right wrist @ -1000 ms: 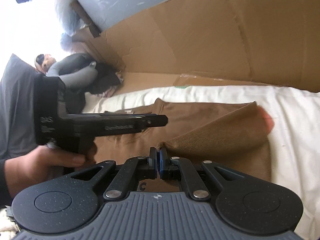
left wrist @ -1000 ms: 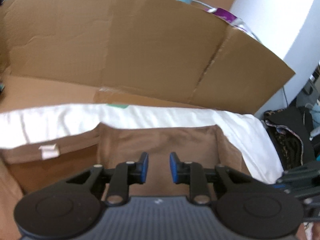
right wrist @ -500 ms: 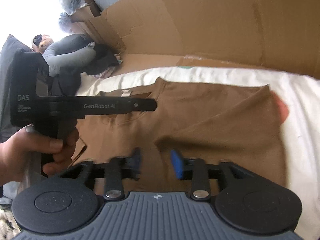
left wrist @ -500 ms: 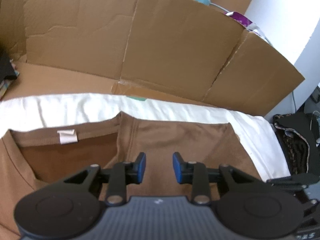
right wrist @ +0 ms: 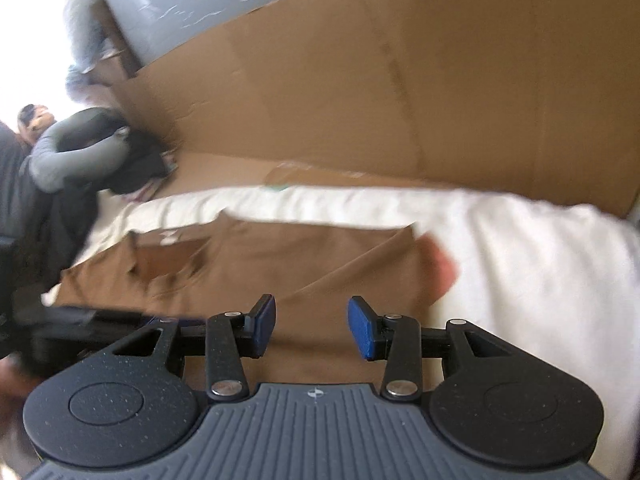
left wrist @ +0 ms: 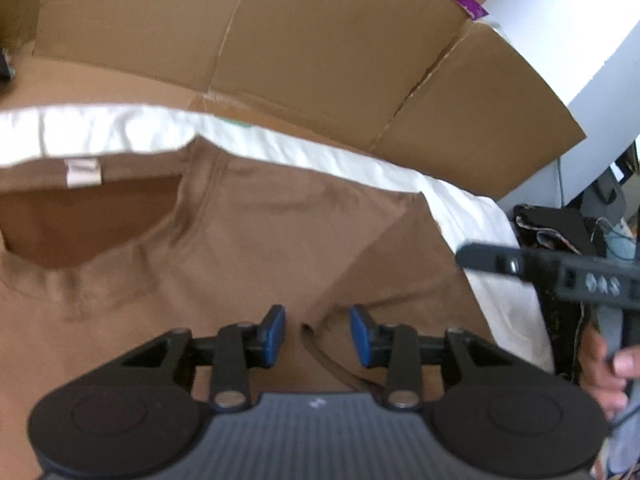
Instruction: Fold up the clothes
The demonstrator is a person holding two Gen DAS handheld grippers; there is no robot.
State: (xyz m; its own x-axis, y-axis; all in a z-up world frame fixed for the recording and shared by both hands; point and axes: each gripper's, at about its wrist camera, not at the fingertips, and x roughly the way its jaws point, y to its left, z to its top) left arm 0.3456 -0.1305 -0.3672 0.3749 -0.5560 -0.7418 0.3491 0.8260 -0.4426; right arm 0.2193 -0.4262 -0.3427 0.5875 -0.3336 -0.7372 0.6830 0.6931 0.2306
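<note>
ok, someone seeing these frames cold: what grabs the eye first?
The brown T-shirt spread on the white sheet, its sleeve folded in across the chest and a white neck label at upper left. Behind it stands a tall cardboard wall. Up close, the left gripper and the right gripper both hover open over the cloth, blue pads apart, holding nothing.

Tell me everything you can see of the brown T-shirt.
The brown T-shirt is a soft, knit-looking garment lying spread on a white sheet, in front of a cardboard wall. Its neck opening faces up, showing a darker inside and a small white label at the collar. The sleeve on one side is folded inward over the body, leaving a diagonal edge. Both grippers hover above it with fingers apart, gripping nothing.
</note>
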